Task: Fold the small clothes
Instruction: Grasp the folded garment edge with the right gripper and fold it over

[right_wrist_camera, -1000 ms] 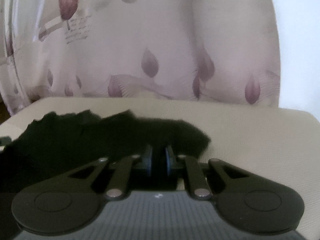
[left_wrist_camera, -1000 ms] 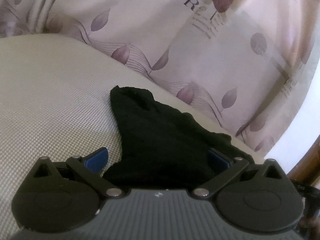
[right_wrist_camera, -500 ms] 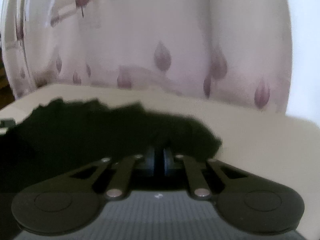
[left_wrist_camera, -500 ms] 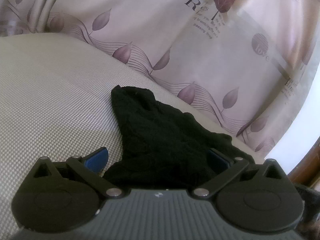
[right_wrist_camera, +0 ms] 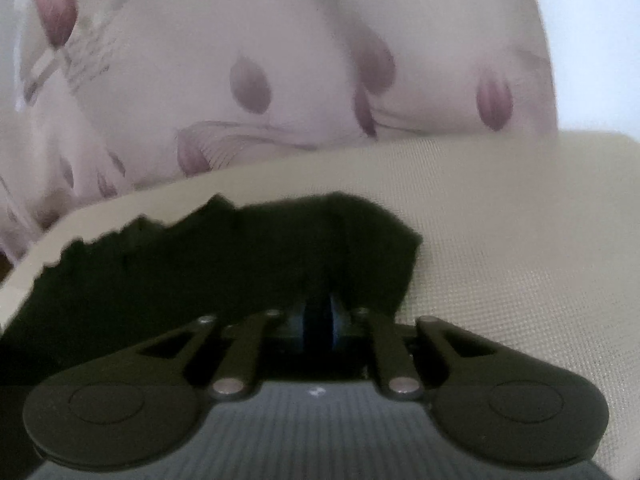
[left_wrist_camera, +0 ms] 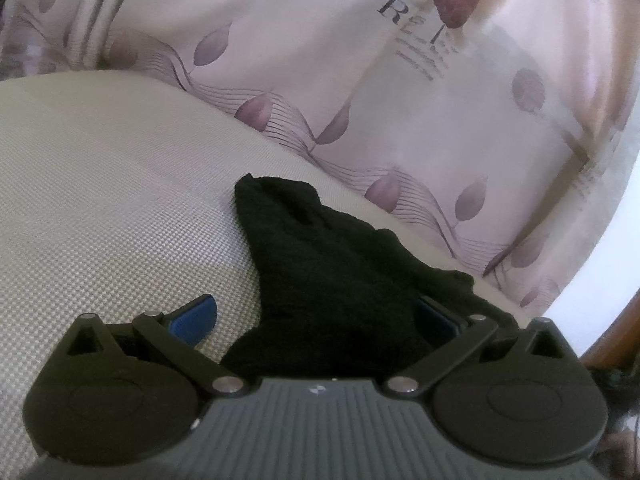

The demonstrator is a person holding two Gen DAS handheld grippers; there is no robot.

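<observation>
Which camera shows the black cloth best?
The left wrist view: the cloth is sharp, lying on the beige cushion between the open left claw. The right wrist view is blurry, showing it pinched in the shut right claw.

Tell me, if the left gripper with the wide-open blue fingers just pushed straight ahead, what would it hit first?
Probably the black garment: it already lies between the left gripper's open fingers on the beige cushion. Beyond it hangs the leaf-patterned curtain, though depth is unclear.

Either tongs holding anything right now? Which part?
Right tongs are shut on the black garment, pinching near its right-hand end. Left tongs are open, straddling the cloth, gripping nothing.
</observation>
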